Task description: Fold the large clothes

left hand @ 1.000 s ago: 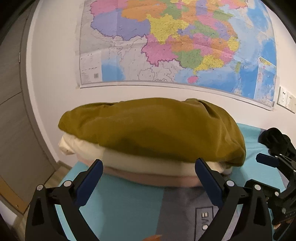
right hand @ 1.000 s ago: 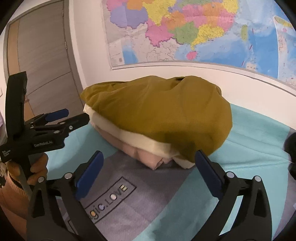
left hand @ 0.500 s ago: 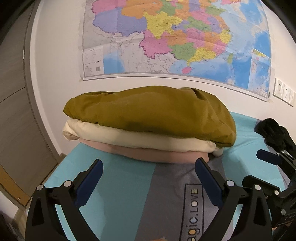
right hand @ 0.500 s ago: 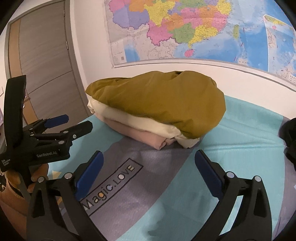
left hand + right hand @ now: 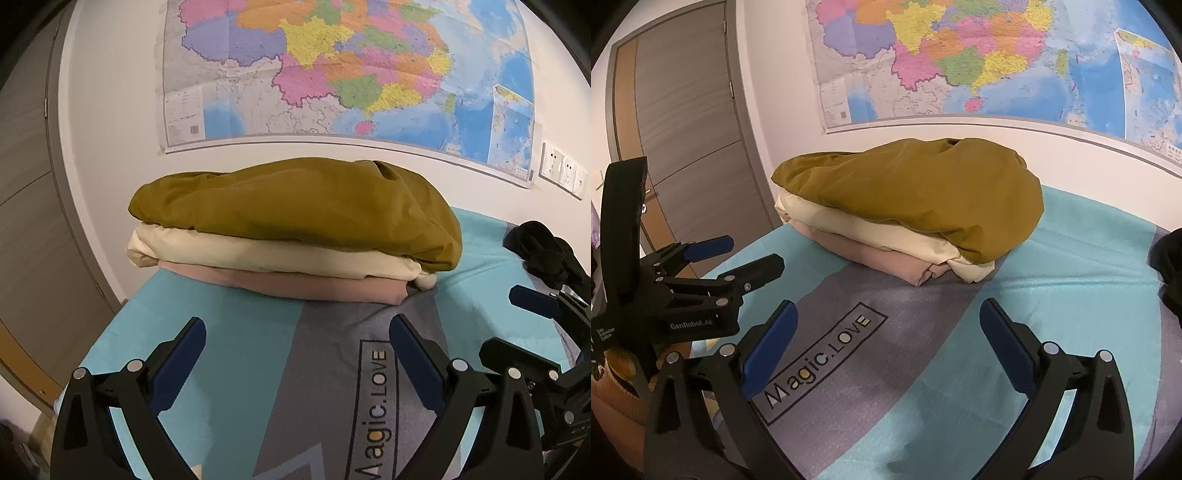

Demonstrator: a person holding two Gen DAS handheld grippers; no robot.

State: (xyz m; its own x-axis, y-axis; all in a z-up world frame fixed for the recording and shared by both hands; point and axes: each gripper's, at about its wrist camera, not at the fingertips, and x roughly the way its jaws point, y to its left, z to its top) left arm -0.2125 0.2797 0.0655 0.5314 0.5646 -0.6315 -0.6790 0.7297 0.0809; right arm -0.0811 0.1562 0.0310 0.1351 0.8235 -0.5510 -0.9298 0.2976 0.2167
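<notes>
Garments sit stacked at the far end of the bed (image 5: 236, 354), against the wall under a large map (image 5: 332, 74): an olive garment (image 5: 303, 210) on top, a cream garment (image 5: 266, 254) beneath it, and a pink garment (image 5: 295, 282) at the bottom, all folded. I see the stack resting partly on the teal cover and partly on its grey panel printed "Magic.LOVE" (image 5: 820, 358). My left gripper (image 5: 297, 363) hovers over the cover, short of the stack, its fingers (image 5: 177, 363) spread wide and grasping nothing. My right gripper (image 5: 886, 347) hangs likewise above the grey panel, its fingers (image 5: 1004, 347) released and apart, touching no cloth. From the right wrist view I see the left gripper off to the side, with a hand (image 5: 624, 365) behind it. A dark garment (image 5: 535, 247) lies on the bed to the right of the stack, well apart from it. A grey door (image 5: 690, 122) stands left of the map.
</notes>
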